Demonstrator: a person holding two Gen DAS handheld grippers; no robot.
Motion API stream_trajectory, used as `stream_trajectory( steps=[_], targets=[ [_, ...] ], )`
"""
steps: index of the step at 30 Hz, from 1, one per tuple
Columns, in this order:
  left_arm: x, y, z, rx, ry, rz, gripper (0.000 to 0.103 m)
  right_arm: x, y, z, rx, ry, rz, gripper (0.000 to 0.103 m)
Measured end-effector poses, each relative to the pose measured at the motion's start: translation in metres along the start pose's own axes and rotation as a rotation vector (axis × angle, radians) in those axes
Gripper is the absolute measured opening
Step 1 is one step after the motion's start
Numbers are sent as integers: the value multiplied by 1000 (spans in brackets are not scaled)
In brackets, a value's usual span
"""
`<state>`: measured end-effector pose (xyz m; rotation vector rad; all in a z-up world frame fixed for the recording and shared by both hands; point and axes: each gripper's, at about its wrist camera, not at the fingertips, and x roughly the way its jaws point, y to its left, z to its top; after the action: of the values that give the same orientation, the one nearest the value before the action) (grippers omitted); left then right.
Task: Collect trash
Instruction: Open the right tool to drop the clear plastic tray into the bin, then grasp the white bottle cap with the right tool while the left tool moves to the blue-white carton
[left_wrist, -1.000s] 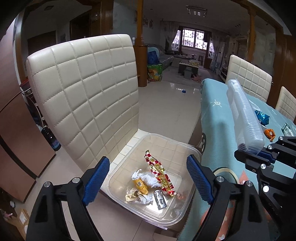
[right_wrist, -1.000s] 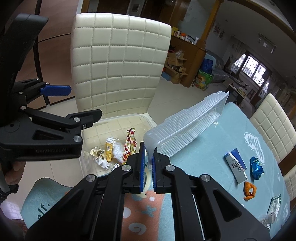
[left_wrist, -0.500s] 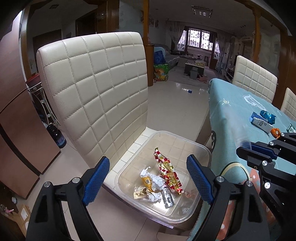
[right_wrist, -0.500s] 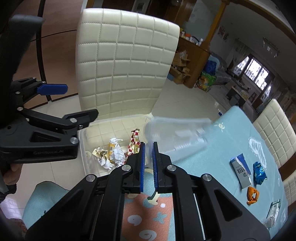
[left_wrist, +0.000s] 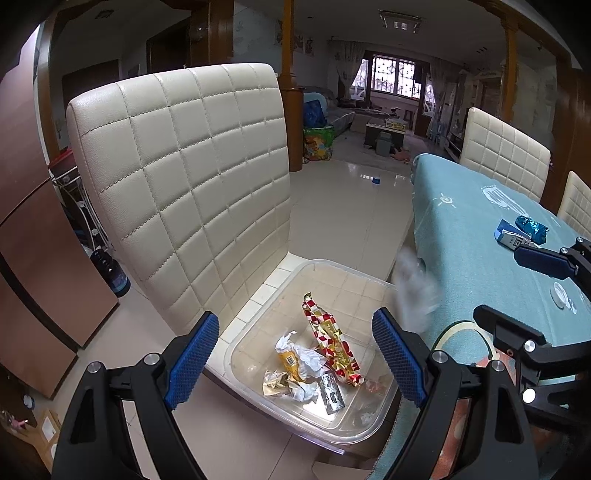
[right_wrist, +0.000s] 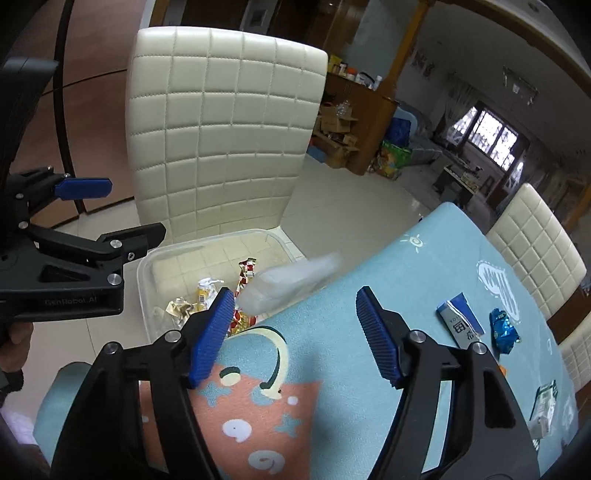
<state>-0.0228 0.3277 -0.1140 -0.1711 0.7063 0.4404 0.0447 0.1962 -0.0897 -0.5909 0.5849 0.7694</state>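
The right gripper is opening, its jaws parting with nothing pressed between the pads. The clear plastic tray is falling free, blurred, just over the table edge above the clear bin on the chair seat. It is looking thin, light and springy, probably slippery; a pinch on its rim is likely holding best. The left gripper is hovering wide and empty over the bin.

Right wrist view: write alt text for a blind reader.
The right gripper is opening, nothing between its pads, as a blurred clear plastic tray drops toward a clear bin of wrappers on a cream chair beside a blue-clothed table.
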Motion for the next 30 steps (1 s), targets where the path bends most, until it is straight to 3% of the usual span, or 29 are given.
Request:
stream_trajectory(
  steps=[7,15,20,30],
  targets=[
    [-2,-6,3,4,-3,-14,83,-5,-16,-4,60,-1,-1,71],
    [-5,-44,11,74,-10,-51,83,-16,-41,-18,116,-15,-35,74],
    [-8,-75,15,130,-15,-74,83,-22,-74,-34,190,-14,-79,75],
    [-9,-135,24,227,-10,-102,83,-16,-145,-81,342,67,-200,75]
  ],
)
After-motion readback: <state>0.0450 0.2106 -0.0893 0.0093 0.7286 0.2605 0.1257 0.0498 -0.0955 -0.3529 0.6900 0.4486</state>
